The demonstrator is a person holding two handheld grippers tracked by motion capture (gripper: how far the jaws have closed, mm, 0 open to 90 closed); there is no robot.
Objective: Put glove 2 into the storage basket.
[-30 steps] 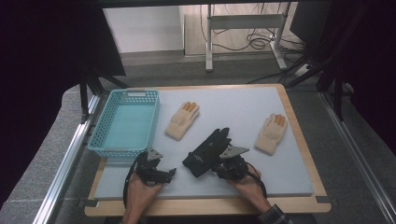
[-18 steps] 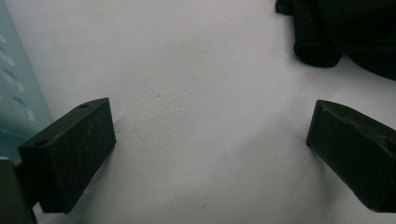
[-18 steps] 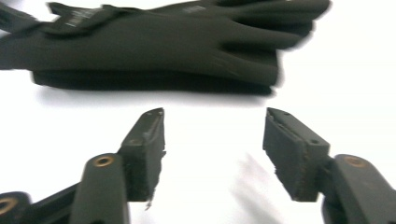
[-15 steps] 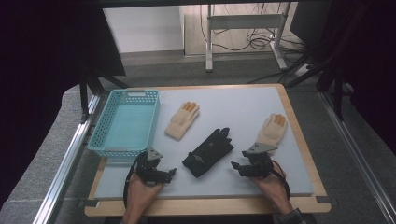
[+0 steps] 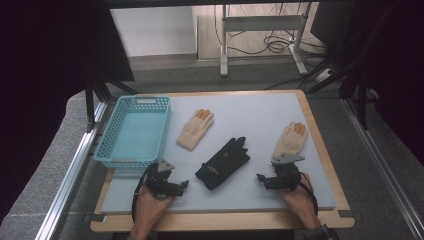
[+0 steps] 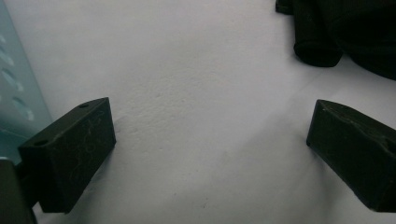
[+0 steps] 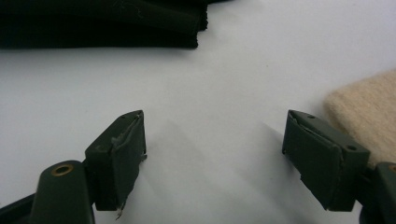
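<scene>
A black glove (image 5: 223, 162) lies flat in the middle of the grey mat, fingers pointing away and to the right. One beige glove (image 5: 195, 128) rests beside the basket, and a second beige glove (image 5: 290, 139) lies near the mat's right edge. My left gripper (image 5: 181, 186) sits low on the mat to the left of the black glove, open and empty. Its own view (image 6: 210, 154) has the black glove (image 6: 345, 32) at the upper right. My right gripper (image 5: 262, 179) stands open between the black glove (image 7: 102, 23) and the beige glove (image 7: 364, 107), touching neither.
A teal plastic basket (image 5: 135, 131) stands empty at the mat's left, its wall (image 6: 14, 93) close to my left gripper. The mat lies on a wooden board (image 5: 320, 135). Beyond the table are a floor with cables and a metal frame (image 5: 260, 30).
My right gripper has moved right, from over the black glove's cuff to bare mat beside the right beige glove. The black glove stays flat. My left gripper has not moved.
</scene>
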